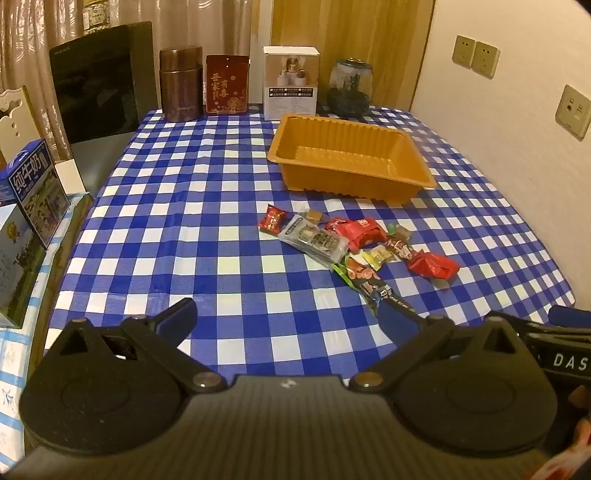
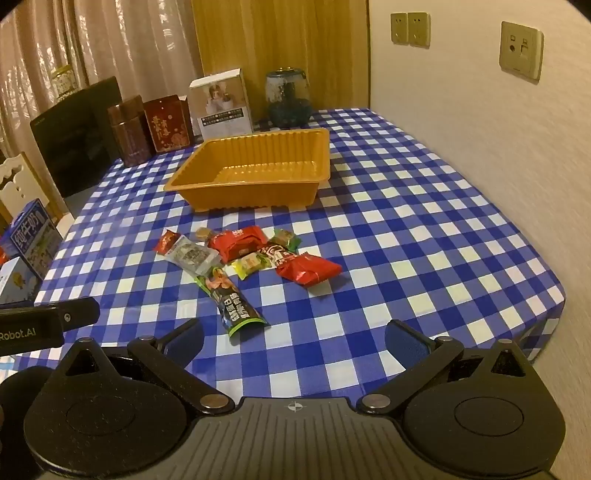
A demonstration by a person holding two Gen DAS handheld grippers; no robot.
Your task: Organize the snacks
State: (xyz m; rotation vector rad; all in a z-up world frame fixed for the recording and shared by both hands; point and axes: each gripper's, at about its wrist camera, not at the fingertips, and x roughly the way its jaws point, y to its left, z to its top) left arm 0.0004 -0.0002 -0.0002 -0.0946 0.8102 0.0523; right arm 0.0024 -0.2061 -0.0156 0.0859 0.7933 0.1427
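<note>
A domestic dining corner is shown, its table [image 1: 207, 206] draped in a blue-and-white checked cloth and pushed against a textured wall at right. Household clutter is lined along the far edge: a brown tin [image 1: 181, 83], a red gift box [image 1: 226, 84], a white carton [image 1: 291, 82] and a glass jar [image 1: 349, 88]. Curtains [image 1: 44, 33] are hung behind, with a dark panel [image 1: 101, 81] leaning before them. Wall sockets [image 1: 475, 56] are set into the wall at right. A white carved chair back [image 1: 14, 118] and stacked milk cartons [image 1: 35, 184] are seen at left. Wrapped snacks [image 1: 354, 243] and an orange plastic tray [image 1: 351, 158] are laid out on the cloth.
</note>
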